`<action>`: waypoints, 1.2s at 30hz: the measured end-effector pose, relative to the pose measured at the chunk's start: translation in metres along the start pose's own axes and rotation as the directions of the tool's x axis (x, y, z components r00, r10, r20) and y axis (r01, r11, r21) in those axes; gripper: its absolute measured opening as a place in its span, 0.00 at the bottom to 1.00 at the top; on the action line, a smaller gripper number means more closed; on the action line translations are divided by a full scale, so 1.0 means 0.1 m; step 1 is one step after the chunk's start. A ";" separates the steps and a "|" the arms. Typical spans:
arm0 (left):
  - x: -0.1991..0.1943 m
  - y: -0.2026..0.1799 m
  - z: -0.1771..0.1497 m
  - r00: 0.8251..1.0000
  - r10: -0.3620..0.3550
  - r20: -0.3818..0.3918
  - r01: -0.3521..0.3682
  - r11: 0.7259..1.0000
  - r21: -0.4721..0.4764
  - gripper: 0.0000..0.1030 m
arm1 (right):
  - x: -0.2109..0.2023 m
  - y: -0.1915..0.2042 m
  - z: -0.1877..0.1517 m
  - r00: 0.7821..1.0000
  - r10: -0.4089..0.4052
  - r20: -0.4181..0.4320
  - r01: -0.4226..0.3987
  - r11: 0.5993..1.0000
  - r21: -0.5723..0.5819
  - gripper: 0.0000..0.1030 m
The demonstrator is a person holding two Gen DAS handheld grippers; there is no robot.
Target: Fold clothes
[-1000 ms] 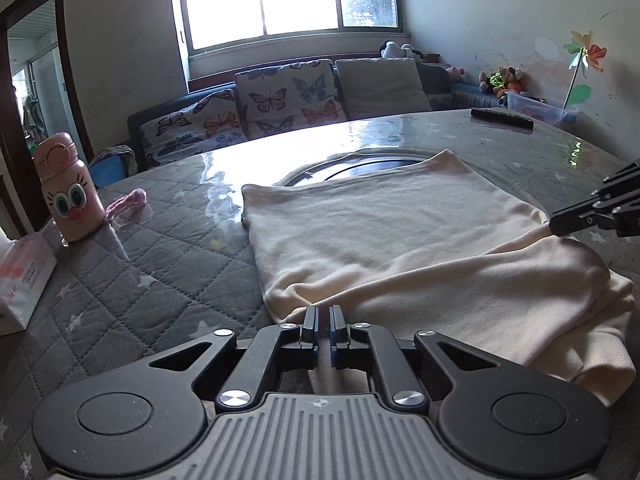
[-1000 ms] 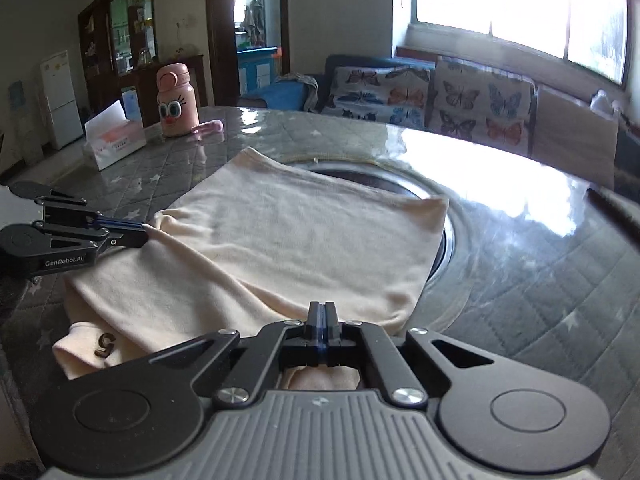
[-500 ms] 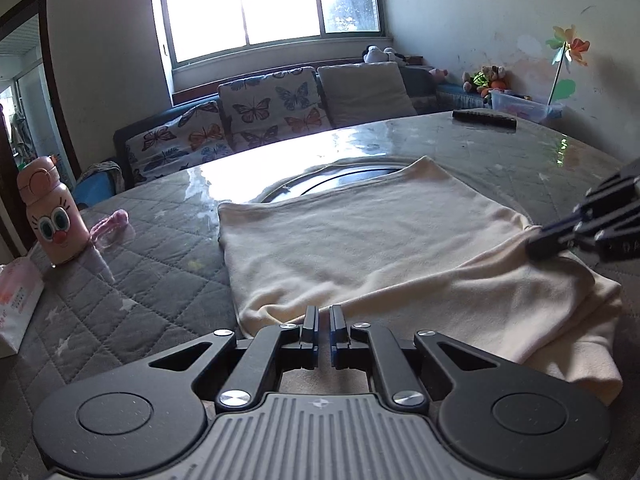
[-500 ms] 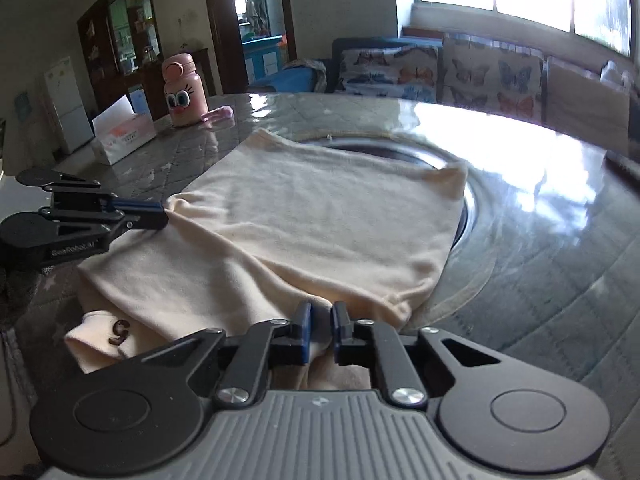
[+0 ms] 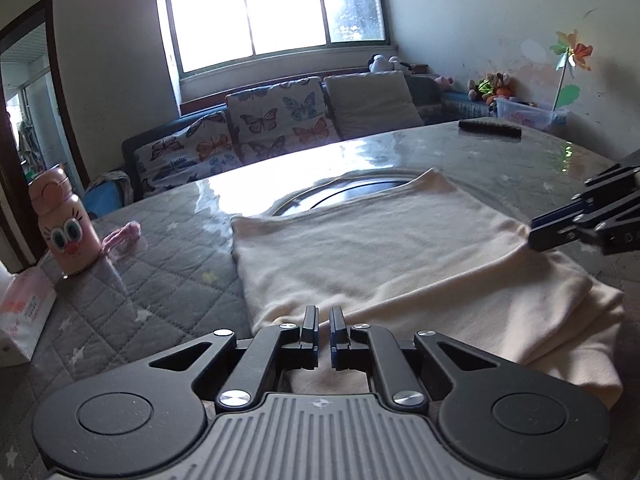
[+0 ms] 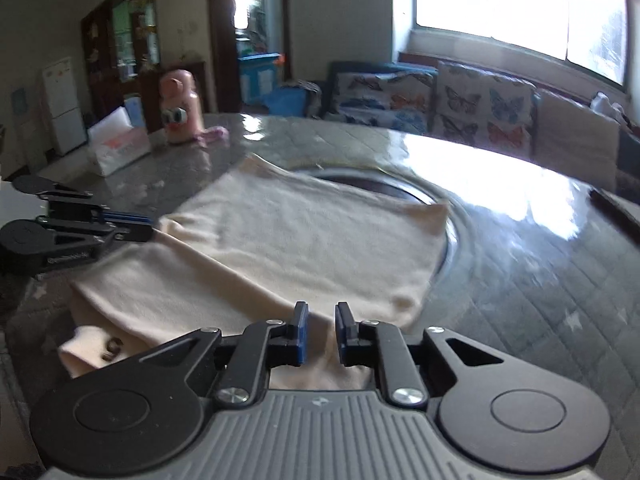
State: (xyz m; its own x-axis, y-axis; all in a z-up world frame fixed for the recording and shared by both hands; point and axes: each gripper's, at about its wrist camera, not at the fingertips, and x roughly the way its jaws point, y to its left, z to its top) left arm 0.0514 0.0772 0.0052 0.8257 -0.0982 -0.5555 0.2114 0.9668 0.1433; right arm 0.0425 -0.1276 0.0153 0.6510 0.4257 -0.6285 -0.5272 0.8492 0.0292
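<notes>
A cream garment (image 5: 392,256) lies on the round table, its near part folded over onto itself; it also shows in the right wrist view (image 6: 304,240). My left gripper (image 5: 323,322) sits at the garment's near left folded edge with its jaws a narrow gap apart and fabric below them. It appears in the right wrist view (image 6: 154,226) at the left, tips at the fold corner. My right gripper (image 6: 321,320) is open over the near right folded edge, holding nothing. It appears in the left wrist view (image 5: 534,236) at the fold's right end.
A pink cartoon bottle (image 5: 66,228) and a tissue pack (image 5: 20,320) stand on the quilted cover at the left. A dark recessed ring (image 6: 404,190) lies under the garment's far edge. A black remote (image 5: 490,128) lies at the far right. A sofa stands behind the table.
Both grippers have opened from shut: the right jaws parted widely and let go of the fold, the left parted slightly. The folded flap now rests on the garment.
</notes>
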 end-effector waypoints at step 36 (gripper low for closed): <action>-0.33 -0.50 -0.29 0.999 -0.040 0.027 0.036 0.992 0.124 0.41 | -0.22 0.22 -0.34 0.993 0.102 -0.055 -0.104 0.994 -0.022 0.34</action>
State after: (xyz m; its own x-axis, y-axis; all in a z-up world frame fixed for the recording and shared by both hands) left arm -0.0013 0.0391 -0.0071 0.8307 -0.1429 -0.5381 0.3041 0.9260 0.2236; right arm -0.0020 -0.1285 0.0029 0.5624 0.4925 -0.6642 -0.6037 0.7934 0.0771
